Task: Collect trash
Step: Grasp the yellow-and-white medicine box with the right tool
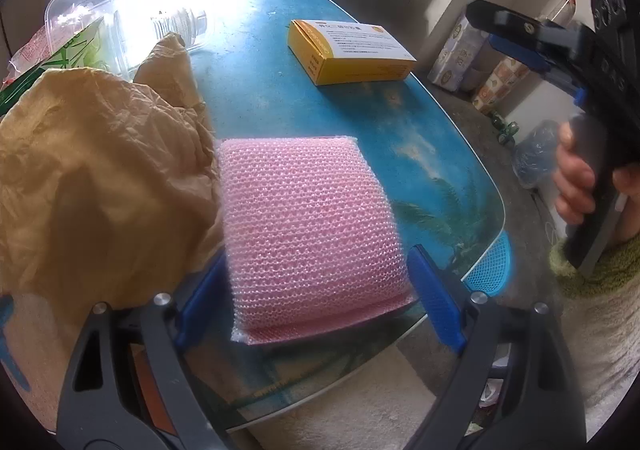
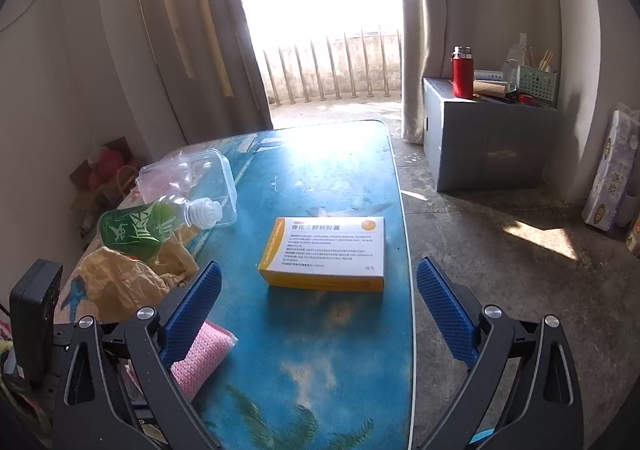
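Left claw (image 1: 320, 302) straddles pink sponge (image 1: 308, 226) — contact unclear, near edge hidden.

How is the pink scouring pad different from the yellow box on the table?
The pink scouring pad is soft, knitted mesh with no print; the yellow box is stiff card with a white face of printed text. The pad lies between the open jaws of the left gripper, beside the crumpled brown paper; the box lies alone, ahead of the right gripper. Both rest flat on the blue table.
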`<state>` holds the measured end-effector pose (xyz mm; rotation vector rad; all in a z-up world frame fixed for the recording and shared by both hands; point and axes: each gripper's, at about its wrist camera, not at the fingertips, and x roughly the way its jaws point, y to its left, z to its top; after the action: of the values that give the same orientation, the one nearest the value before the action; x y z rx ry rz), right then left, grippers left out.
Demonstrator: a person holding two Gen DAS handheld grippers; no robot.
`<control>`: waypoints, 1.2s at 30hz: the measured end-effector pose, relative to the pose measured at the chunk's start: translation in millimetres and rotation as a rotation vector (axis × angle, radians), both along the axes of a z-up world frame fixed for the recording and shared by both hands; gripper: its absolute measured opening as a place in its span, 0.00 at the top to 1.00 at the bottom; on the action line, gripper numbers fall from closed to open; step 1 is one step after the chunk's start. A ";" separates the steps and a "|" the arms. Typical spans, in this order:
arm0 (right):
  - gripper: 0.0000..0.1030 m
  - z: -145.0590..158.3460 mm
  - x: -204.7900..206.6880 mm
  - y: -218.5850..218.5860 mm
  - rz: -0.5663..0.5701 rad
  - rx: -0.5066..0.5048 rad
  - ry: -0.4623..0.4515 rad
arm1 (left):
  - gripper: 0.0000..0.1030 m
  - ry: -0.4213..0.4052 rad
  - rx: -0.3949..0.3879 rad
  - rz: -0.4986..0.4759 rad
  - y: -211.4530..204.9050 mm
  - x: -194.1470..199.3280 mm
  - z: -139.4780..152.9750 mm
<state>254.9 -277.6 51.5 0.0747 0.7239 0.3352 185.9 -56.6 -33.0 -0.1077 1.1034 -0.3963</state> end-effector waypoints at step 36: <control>0.07 -31.3 85.6 48.8 0.159 -0.267 0.207 | 0.20 -0.027 -0.066 -0.013 16.2 -19.8 -0.7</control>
<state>340.5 -228.8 20.1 -0.2046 0.9770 0.3827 166.2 -40.4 -33.7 -0.1531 1.0649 -0.4446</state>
